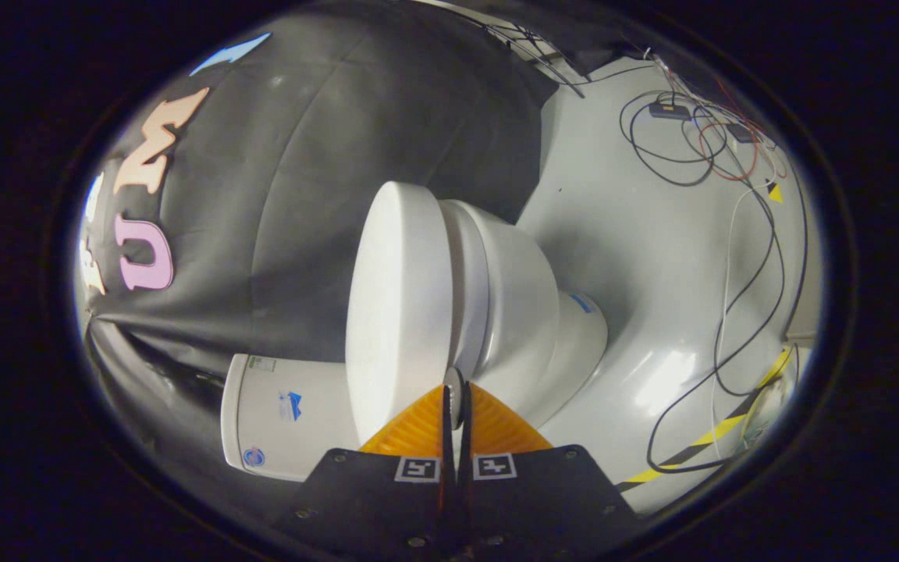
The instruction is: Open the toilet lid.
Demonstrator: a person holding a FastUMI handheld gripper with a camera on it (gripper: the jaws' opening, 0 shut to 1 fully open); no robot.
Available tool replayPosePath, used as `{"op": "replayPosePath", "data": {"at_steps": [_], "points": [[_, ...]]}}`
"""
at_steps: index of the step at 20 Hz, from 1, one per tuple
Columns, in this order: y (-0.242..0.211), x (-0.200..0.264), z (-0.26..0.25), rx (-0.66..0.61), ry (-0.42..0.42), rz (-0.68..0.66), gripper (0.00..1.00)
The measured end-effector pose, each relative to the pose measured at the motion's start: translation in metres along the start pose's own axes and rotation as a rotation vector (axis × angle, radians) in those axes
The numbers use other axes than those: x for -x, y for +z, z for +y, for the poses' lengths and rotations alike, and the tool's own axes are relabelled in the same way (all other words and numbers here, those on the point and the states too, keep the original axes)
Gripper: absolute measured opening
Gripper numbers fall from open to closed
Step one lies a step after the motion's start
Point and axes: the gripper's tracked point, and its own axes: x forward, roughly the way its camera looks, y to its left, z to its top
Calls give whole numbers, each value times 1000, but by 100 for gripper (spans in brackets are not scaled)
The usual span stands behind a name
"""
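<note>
We hold the gripper (455,402) with its fingers closed to a thin slit, tips at the rim of the toilet lid (399,312) — which still lies shut on the bowl (524,300). Best we hook under that edge and lift in an arc — slowly.

Here's the gripper (456,398) up close — two ridged wedge-shaped fingers (417,429) on dark matte plates (356,492), each plate carrying a small square black-and-white marker (417,469) near the middle seam, with small round screws (303,513) dotted along the plates' lower edges
</note>
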Motion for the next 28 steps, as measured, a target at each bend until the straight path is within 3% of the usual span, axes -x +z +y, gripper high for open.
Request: {"op": "replayPosePath", "data": {"at_steps": [12, 28], "points": [[2, 19, 28, 77, 32, -43, 1], [-5, 44, 106, 242, 218, -92, 1]]}}
